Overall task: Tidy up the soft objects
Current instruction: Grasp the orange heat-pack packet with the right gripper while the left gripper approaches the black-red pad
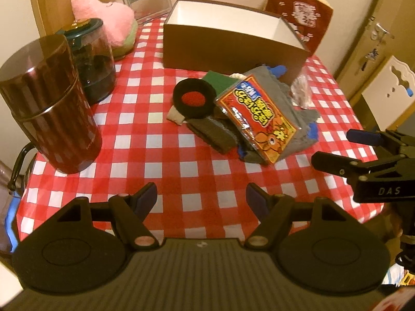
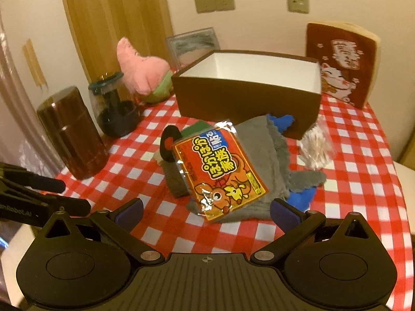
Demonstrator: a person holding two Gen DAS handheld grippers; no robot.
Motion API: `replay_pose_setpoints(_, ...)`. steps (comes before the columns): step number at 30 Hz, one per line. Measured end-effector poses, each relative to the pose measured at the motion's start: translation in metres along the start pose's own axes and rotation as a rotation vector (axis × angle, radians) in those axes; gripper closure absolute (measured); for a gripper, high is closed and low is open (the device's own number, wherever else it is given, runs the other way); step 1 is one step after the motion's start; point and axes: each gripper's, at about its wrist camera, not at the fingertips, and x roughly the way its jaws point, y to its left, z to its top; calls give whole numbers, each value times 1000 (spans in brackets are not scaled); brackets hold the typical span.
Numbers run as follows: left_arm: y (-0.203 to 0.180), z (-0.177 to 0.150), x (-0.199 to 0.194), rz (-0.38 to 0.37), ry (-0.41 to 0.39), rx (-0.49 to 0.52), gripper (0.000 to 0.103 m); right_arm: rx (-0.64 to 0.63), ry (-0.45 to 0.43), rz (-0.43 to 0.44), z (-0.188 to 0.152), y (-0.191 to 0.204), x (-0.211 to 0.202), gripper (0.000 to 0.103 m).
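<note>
A pile of soft things lies mid-table in front of an open brown box [image 1: 228, 44] [image 2: 246, 96]. On top is an orange foil packet [image 1: 259, 119] [image 2: 220, 171] over a grey and blue cloth [image 1: 298, 108] [image 2: 269, 155]. Beside it are a black round pad with a red centre [image 1: 193, 98] [image 2: 170, 142], a green sponge [image 1: 216, 80] and a dark scouring pad [image 1: 212, 132] [image 2: 176, 181]. My left gripper [image 1: 202, 199] is open and empty, short of the pile. My right gripper [image 2: 206, 212] is open and empty, its fingers either side of the packet's near edge.
A brown metal canister [image 1: 49, 103] [image 2: 72, 134] and a dark glass jar [image 1: 93, 59] [image 2: 114, 106] stand at the left. A pink plush [image 1: 103, 18] [image 2: 142, 70] and a red cat cushion [image 1: 301, 13] [image 2: 342, 62] sit at the back. A clear bag [image 2: 315, 147] lies right of the pile.
</note>
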Motion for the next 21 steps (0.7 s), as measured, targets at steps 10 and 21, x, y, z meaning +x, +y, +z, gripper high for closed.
replay_pose_setpoints(10,3,18,33,57,49,-74,29,-126,64,68,18,-21,64,0)
replay_pose_setpoints(21,0,28,61,120,98,-159,29,-219,135,115,33,-37,134,0)
